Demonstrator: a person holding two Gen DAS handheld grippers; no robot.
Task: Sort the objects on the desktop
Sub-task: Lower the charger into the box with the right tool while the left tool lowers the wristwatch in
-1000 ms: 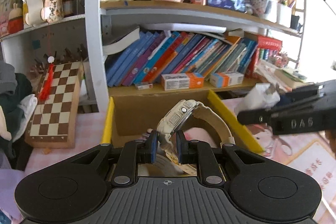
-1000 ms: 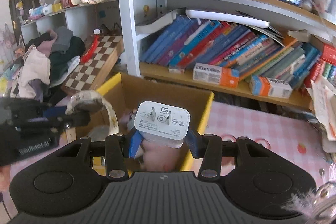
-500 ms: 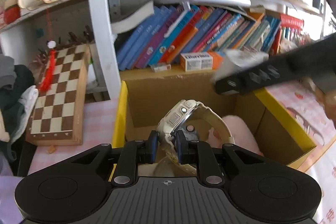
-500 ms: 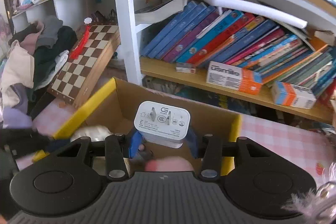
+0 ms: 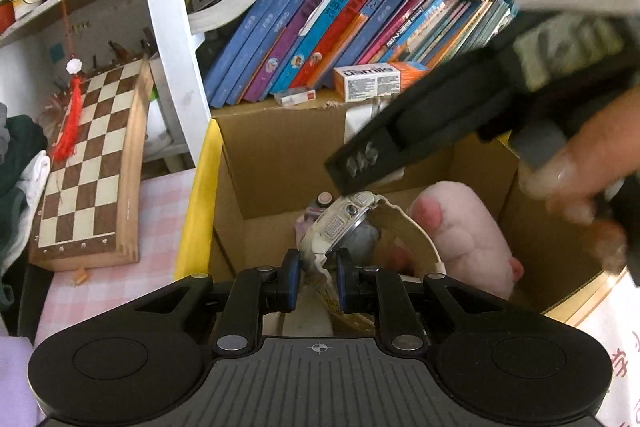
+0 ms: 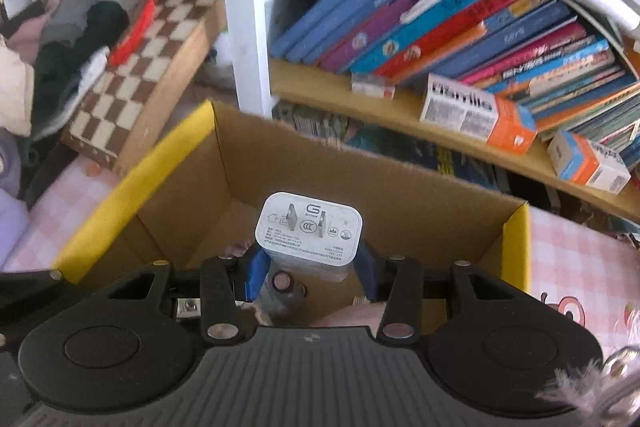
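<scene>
My left gripper [image 5: 317, 279] is shut on the strap of a cream wristwatch [image 5: 340, 227] and holds it over the open cardboard box [image 5: 280, 155] with yellow flaps. A pink plush toy [image 5: 468, 231] lies inside the box. My right gripper [image 6: 308, 273] is shut on a white charger plug [image 6: 308, 231], prongs facing away, just above the same box [image 6: 360, 179]. The right gripper's body [image 5: 460, 115] crosses the left wrist view at upper right. A small round-capped item [image 6: 282, 283] lies on the box floor under the charger.
A shelf of leaning books [image 5: 340, 27] stands right behind the box, with small orange-and-white cartons [image 6: 476, 111] on it. A wooden chessboard [image 5: 92, 163] leans at the left, clothes [image 6: 60, 39] beyond it. The desk has a pink checked cover [image 6: 576, 267].
Both grippers have moved forward and down over the box, each still holding its object. The right gripper has swung in close above the left one's view.
</scene>
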